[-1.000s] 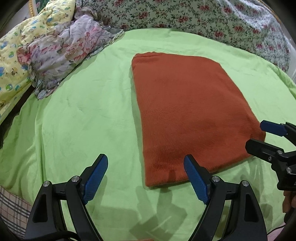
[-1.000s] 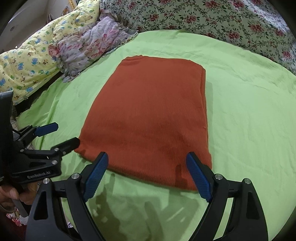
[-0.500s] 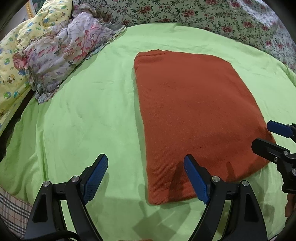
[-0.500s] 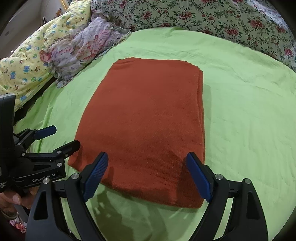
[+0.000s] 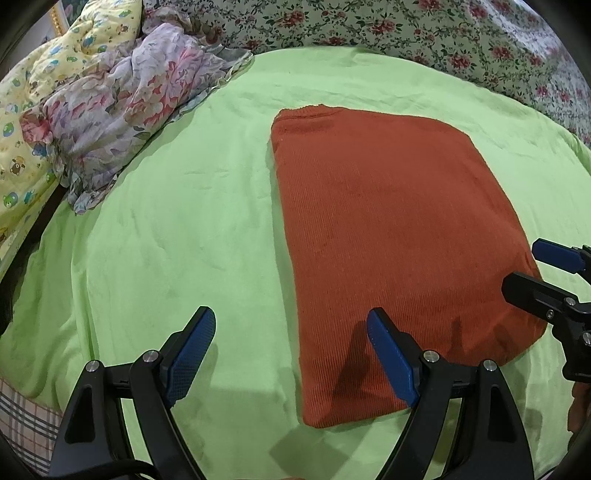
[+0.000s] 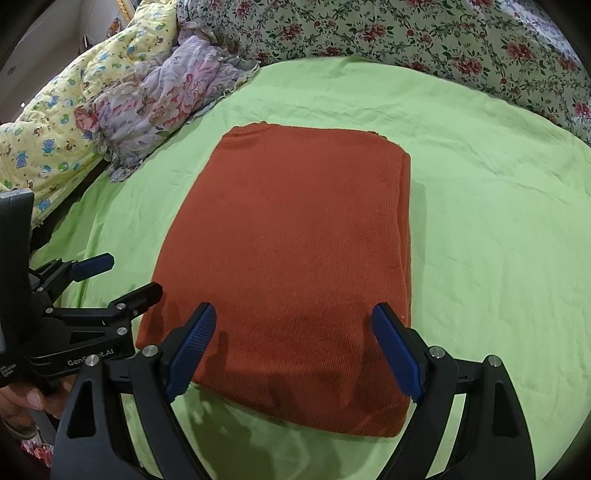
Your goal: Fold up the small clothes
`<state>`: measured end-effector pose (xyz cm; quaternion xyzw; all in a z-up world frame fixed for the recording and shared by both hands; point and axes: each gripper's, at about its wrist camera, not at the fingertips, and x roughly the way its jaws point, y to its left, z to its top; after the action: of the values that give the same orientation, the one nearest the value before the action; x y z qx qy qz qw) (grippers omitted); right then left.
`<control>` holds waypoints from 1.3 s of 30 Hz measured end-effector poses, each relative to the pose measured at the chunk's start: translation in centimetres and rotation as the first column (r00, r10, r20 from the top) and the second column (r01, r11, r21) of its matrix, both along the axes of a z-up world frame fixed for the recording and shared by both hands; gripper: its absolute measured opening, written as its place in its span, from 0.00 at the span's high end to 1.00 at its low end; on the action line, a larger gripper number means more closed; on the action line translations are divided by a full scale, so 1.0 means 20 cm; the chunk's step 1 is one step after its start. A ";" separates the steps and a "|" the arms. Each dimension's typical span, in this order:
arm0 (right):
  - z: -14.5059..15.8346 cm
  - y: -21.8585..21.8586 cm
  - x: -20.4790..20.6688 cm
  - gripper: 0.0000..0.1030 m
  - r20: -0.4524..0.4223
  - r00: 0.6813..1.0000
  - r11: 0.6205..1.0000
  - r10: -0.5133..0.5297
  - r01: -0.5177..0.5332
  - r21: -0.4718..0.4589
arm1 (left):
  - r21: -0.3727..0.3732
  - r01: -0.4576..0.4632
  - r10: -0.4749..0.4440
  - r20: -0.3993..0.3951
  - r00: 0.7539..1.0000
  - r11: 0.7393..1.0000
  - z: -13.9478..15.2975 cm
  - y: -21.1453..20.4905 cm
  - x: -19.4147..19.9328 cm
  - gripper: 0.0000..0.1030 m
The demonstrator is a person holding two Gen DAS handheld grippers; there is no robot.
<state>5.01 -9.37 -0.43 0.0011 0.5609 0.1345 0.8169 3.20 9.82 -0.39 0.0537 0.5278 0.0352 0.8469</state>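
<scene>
A rust-orange knitted garment [image 5: 388, 229] lies flat as a folded rectangle on the green sheet [image 5: 166, 221]. My left gripper [image 5: 290, 325] is open and hovers at its near left corner, one blue pad over the knit and the other over the sheet. In the right wrist view the garment [image 6: 295, 251] fills the middle, and my right gripper [image 6: 293, 314] is open, straddling its near right part just above the fabric. Each gripper shows at the edge of the other's view: the right gripper [image 5: 524, 264] and the left gripper [image 6: 131, 275]. Nothing is held.
A crumpled floral cloth [image 5: 122, 110] and a yellow cartoon-print quilt [image 5: 22, 122] lie at the far left. A rose-patterned bedspread [image 5: 406, 33] runs along the back. Plaid fabric [image 5: 26, 417] shows at the bed's near left edge. A hand [image 6: 22, 402] holds the left gripper.
Both grippers have moved forward together over the garment's near edge, which now sits lower in both views. Their jaws stayed wide, and the garment has not shifted.
</scene>
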 end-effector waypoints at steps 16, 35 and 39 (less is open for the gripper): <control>0.01 -0.03 0.09 0.16 0.002 0.999 0.999 -0.036 0.036 0.018 | -0.046 -0.013 0.014 0.006 1.000 0.999 0.02 0.02 0.08 0.18; -0.01 -0.02 0.14 0.16 -0.014 0.999 0.998 -0.046 0.046 0.034 | -0.055 0.004 -0.004 0.003 1.000 0.998 0.01 0.01 0.10 0.18; 0.00 -0.03 0.13 0.16 -0.012 0.999 0.998 -0.046 0.046 0.038 | -0.060 0.015 -0.015 0.001 1.000 0.998 0.00 0.00 0.07 0.18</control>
<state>7.54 -9.88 -0.50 0.0305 0.5625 0.1264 0.8165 4.62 9.75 -0.34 0.0321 0.5281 0.0130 0.8485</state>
